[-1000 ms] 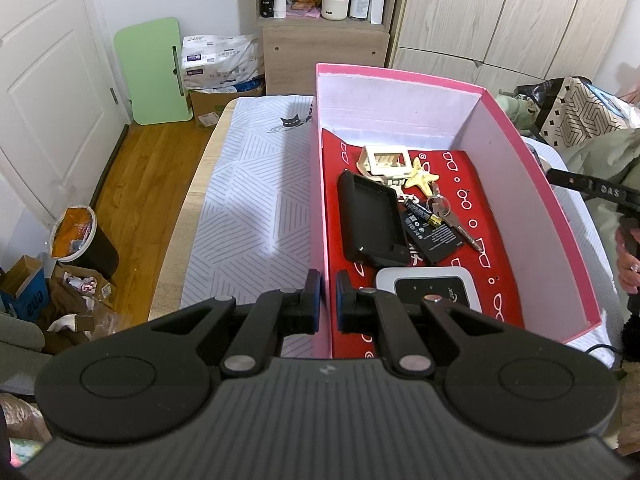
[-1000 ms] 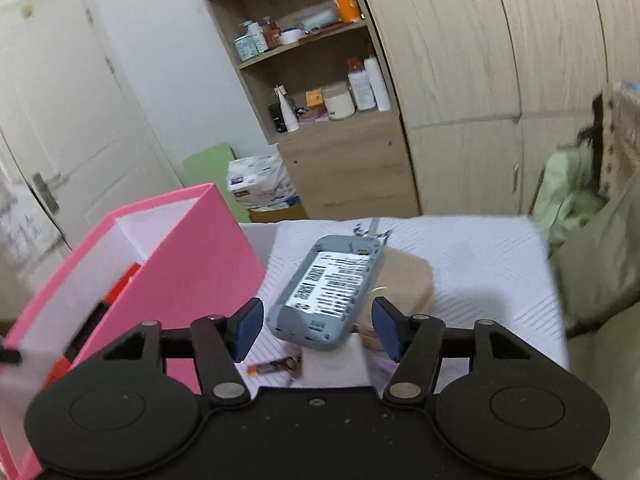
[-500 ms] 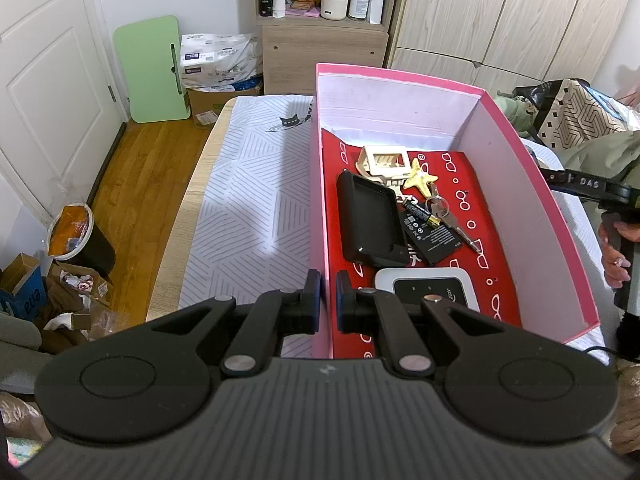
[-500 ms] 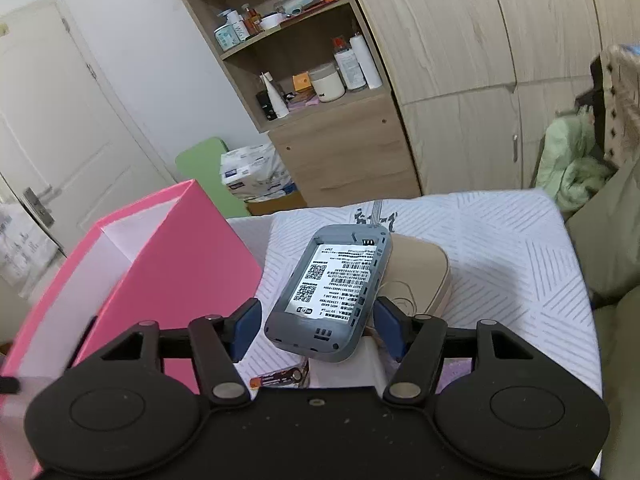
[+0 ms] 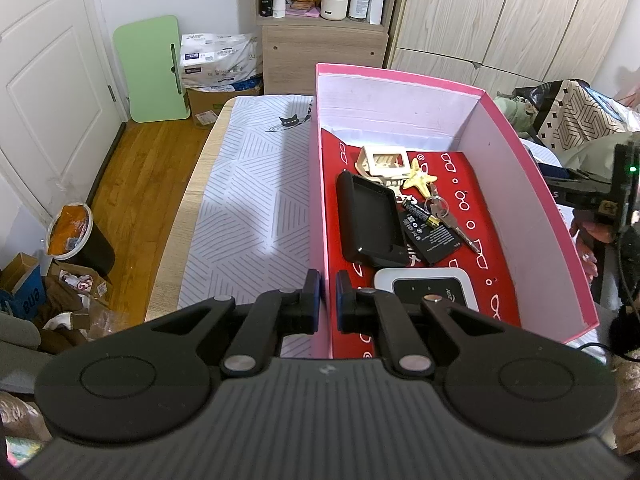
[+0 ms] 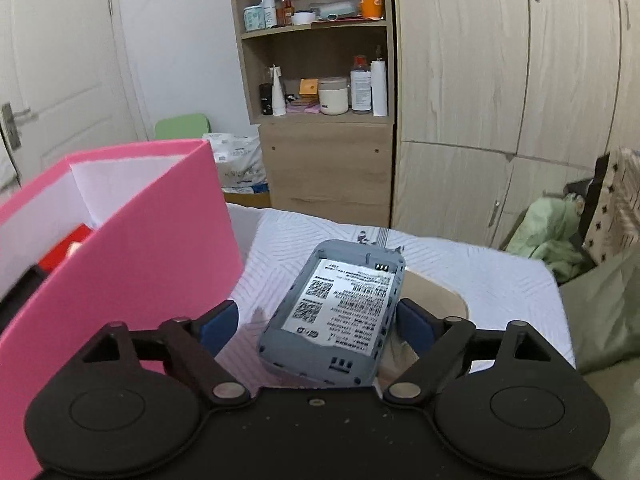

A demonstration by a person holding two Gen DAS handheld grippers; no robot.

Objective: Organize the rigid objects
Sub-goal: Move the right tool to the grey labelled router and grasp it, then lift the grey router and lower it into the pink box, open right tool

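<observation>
My left gripper [image 5: 325, 304] is shut on the left wall of the pink box [image 5: 532, 184], one pad outside and one inside. Inside on the red lining lie a black tray [image 5: 370, 216], a white router [image 5: 424, 288], a flat black battery [image 5: 432, 238], keys [image 5: 444, 216], a starfish [image 5: 420, 178] and a cream frame [image 5: 386, 160]. To the right of the box [image 6: 132, 240], my right gripper [image 6: 316, 324] is opening its jaws around a grey device shell [image 6: 340, 308] with a barcode label. The shell lies tilted on a beige case [image 6: 436, 300]; the pads stand clear of it.
The patterned cloth [image 5: 248, 208] covers the table left of the box. A wooden shelf unit [image 6: 320, 128] and wardrobe doors [image 6: 500, 80] stand behind. Green fabric and a patterned bag [image 6: 560, 232] lie at the right. A bin [image 5: 76, 236] and cartons sit on the floor.
The right gripper's jaws have spread wider and its view has rolled level; the grey shell now looks nearer and sits loose between them. The left gripper has stayed on the box wall.
</observation>
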